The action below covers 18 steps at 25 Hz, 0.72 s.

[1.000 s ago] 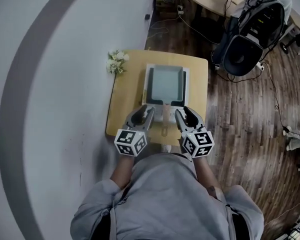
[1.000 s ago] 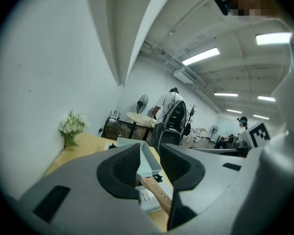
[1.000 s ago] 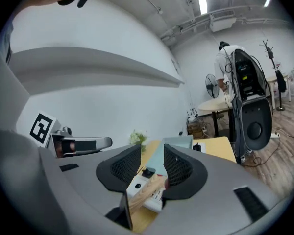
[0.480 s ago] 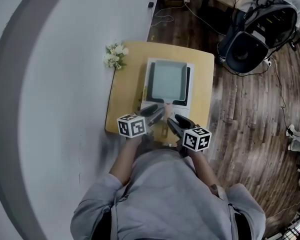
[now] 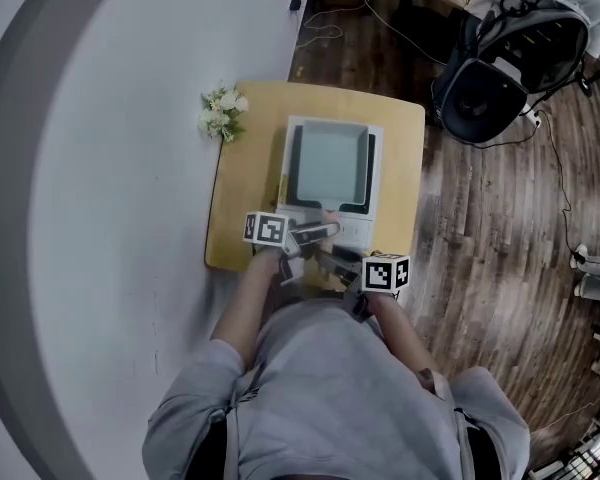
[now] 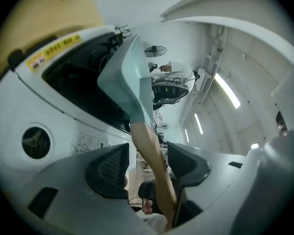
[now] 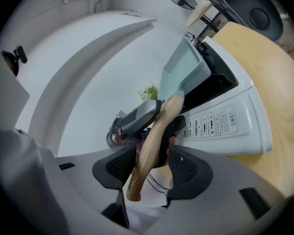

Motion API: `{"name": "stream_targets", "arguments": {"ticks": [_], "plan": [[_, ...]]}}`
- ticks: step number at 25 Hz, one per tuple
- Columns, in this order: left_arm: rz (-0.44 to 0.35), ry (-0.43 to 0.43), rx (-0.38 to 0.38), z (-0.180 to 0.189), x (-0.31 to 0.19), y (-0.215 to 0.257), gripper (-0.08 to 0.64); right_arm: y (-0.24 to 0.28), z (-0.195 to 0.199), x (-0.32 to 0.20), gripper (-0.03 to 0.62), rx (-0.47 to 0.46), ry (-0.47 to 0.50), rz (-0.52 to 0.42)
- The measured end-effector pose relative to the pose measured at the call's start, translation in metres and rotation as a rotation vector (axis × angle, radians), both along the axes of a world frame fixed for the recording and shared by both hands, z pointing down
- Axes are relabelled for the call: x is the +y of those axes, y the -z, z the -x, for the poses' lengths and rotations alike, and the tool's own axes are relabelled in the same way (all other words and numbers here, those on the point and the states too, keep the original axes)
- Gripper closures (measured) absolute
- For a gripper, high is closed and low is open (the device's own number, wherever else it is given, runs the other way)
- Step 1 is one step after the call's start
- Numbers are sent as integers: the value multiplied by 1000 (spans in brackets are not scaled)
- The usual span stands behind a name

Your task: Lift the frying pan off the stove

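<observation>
A small bunch of white flowers [image 5: 220, 113] lies at the 10 o'clock corner of the light wooden counter [image 5: 248, 168], just at its edge. Pale floor lies open beyond the 9 o'clock side.

The square pale-teal frying pan [image 5: 330, 163] sits over the dark top of the white stove [image 5: 358, 233], which fills the counter's middle and leaves bare wood strips at 9 and 3 o'clock. The pan's wooden handle [image 5: 327, 218] points to 6 o'clock, over the stove's control panel.

The left gripper [image 5: 315, 232] reaches in from 9 o'clock. Its jaws are opening with the handle [image 6: 152, 151] between them. The handle lies close to the right pad and leaves a gap at the left one.

The right gripper [image 5: 330, 255] comes in from 4 o'clock, just beside the left one. Its jaws are also opening around the handle [image 7: 152, 141], with a gap at the right pad.

The person's torso stands at the counter's 6 o'clock edge. Dark wood floor lies open at 3 o'clock, and a black bag [image 5: 490, 88] stands at 1 o'clock, well apart.
</observation>
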<state>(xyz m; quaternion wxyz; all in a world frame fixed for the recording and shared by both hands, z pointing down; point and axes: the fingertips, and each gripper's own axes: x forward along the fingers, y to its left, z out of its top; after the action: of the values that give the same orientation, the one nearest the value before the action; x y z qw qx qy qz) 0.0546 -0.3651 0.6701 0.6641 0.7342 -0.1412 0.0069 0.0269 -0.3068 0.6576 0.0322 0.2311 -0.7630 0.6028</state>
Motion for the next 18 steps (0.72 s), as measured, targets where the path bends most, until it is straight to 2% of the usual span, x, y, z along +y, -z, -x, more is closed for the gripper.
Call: {"name": "stream_targets", "arguments": {"ticks": [2,5,10,12,14,18], "plan": [[43,-37,62,-5,2,-4,334,-1,3,0,410,-46,-5,34],[53,-79,104,-10,3,-1,336,0,4,2,410,-68,13,51],[55,-140,121,-22,5,2,344,0,11,4,420,-119,45,81],[85,-148,140,-25,5,1,403,2,15,4,474,-175,33,117],[109,-150,152,-26,5,0,430,0,15,4,483,-204,14,138],[82,-154,125,-26,6,-2,436,-3,15,5,483,-207,3,133]]}}
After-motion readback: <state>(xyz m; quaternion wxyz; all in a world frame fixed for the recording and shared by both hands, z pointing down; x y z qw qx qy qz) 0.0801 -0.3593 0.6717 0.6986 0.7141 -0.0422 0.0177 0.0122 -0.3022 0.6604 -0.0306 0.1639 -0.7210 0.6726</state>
